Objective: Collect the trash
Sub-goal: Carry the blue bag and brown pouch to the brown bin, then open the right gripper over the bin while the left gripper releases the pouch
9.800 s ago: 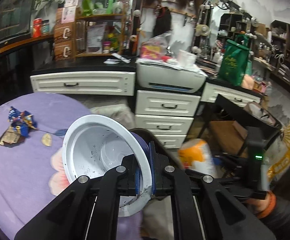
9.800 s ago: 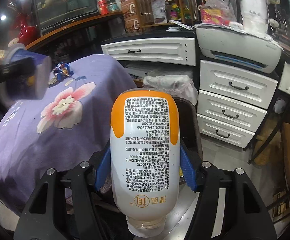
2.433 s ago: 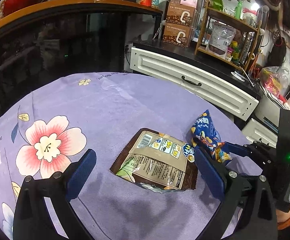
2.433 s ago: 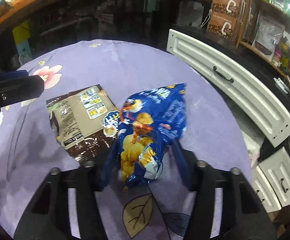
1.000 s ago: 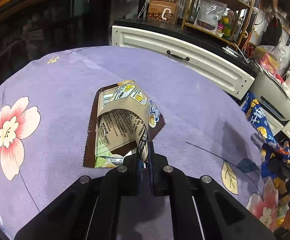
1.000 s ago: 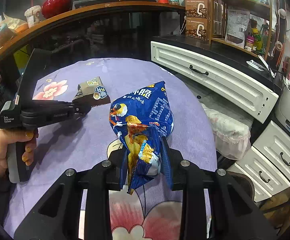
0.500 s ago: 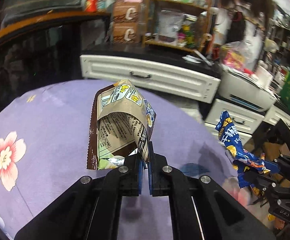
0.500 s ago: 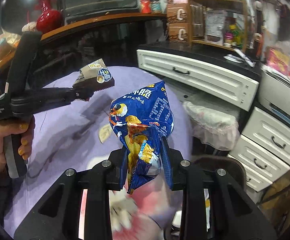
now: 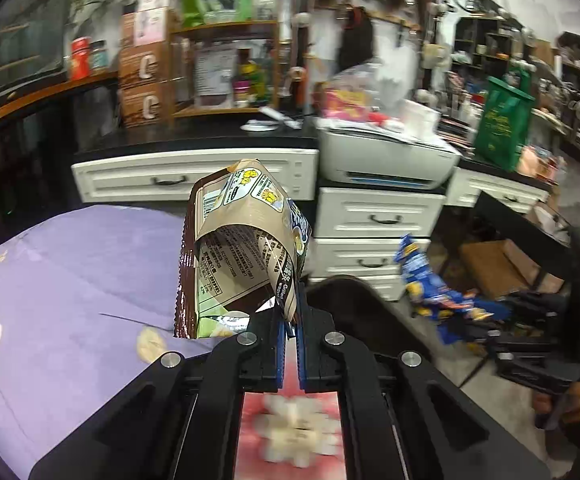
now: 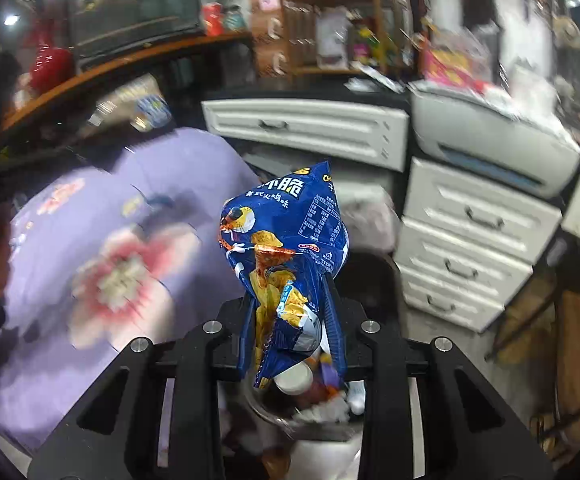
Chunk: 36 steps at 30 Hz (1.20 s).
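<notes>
My left gripper (image 9: 289,322) is shut on the lower corner of a brown and tan snack wrapper (image 9: 238,248), which hangs folded above the edge of the purple flowered tablecloth (image 9: 70,272). My right gripper (image 10: 290,320) is shut on a crumpled blue chip bag (image 10: 290,240). It holds the bag over a dark bin (image 10: 314,424) that has a white bottle and other trash inside. In the left wrist view the blue chip bag (image 9: 430,288) shows at the right, held out over the floor by the right gripper (image 9: 482,320). The brown wrapper (image 10: 138,104) appears blurred at the upper left of the right wrist view.
White drawers (image 9: 374,240) and a white printer (image 9: 386,156) stand behind the table. A dark chair or bin rim (image 9: 350,300) sits just past the table's edge. A black rack (image 9: 522,236) with cardboard boxes and a green bag (image 9: 502,120) are at the right.
Both grippers have swung to the right, off the table, each carrying its wrapper. The right one now hangs over the bin with trash in it; the left wrapper has been lifted to the table's edge.
</notes>
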{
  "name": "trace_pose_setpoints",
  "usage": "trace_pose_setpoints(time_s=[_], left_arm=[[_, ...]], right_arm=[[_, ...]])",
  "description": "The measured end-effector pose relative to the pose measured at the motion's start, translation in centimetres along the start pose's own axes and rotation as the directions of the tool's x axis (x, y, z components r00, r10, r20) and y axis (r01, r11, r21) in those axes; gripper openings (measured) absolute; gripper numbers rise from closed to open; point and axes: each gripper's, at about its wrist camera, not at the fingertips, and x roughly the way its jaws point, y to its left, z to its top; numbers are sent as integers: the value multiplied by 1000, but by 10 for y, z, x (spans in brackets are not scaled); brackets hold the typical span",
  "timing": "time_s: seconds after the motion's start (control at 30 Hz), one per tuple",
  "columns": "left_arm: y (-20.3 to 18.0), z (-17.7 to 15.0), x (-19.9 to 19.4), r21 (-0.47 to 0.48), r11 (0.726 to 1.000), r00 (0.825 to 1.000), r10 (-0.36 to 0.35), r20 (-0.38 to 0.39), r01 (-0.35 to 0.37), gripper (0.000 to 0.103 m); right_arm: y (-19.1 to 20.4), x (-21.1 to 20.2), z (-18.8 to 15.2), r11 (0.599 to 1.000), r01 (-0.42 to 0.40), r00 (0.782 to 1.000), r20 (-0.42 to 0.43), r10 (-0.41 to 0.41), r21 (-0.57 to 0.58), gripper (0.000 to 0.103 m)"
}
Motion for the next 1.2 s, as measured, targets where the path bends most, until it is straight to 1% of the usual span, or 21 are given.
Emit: trace_pose_setpoints(time_s=[0.07, 0.17, 0.2, 0.23, 0.27, 0.37, 0.43, 0.5, 0.57, 0.63, 0.77, 0.87, 0.93, 1.07, 1.17, 1.2], left_arm=[[-14, 0, -1, 4, 1000, 1000, -25, -1, 25, 5], [-32, -2, 3, 3, 999, 998, -53, -15, 53, 5], [-39, -3, 5, -4, 998, 998, -66, -21, 66, 5], [-45, -5, 7, -7, 997, 996, -79, -30, 79, 5], [-50, -5, 9, -6, 996, 996, -85, -37, 85, 5], [-67, -11, 17, -9, 995, 994, -95, -58, 94, 5], [-76, -17, 27, -21, 995, 991, -103, -81, 102, 5], [-83, -22, 35, -26, 994, 989, -105, -105, 103, 5], [-92, -29, 46, -35, 993, 984, -112, -137, 108, 5], [-100, -37, 55, -43, 993, 980, -116, -161, 110, 5], [-109, -49, 74, -69, 993, 973, -106, -203, 94, 5], [-115, -59, 92, -73, 995, 964, -86, -251, 70, 5], [-120, -67, 104, -75, 995, 955, -78, -285, 59, 5], [-127, -82, 131, -61, 998, 934, -43, -355, 23, 5], [-129, -90, 148, -41, 999, 923, 0, -386, -17, 6], [-129, -90, 152, -41, 999, 921, 3, -390, -21, 6]], right_arm=[[-13, 10, -13, 1000, 13, 1000, -29, -12, 21, 31], [-29, 42, -34, 998, 30, 996, -86, -25, 57, 36], [-33, 51, -39, 997, 43, 994, -101, -36, 67, 38], [-37, 61, -45, 995, 53, 993, -112, -44, 83, 42], [-42, 75, -53, 993, 50, 991, -131, -36, 104, 43], [-49, 100, -70, 986, 67, 983, -182, -39, 150, 43], [-54, 108, -80, 979, 61, 979, -201, -21, 194, 44], [-53, 106, -87, 978, 58, 980, -197, -18, 201, 47], [-53, 97, -89, 980, 67, 982, -188, -31, 187, 55], [-55, 85, -88, 982, 58, 987, -161, -29, 178, 66], [-64, 68, -90, 982, 74, 988, -145, -49, 173, 66], [-70, 51, -94, 980, 97, 988, -139, -73, 172, 66], [-71, 35, -98, 981, 114, 987, -127, -94, 156, 66], [-74, 3, -105, 982, 119, 989, -102, -105, 144, 66], [-71, -20, -110, 983, 133, 989, -81, -123, 126, 66], [-69, -29, -112, 983, 137, 989, -71, -129, 119, 67]])
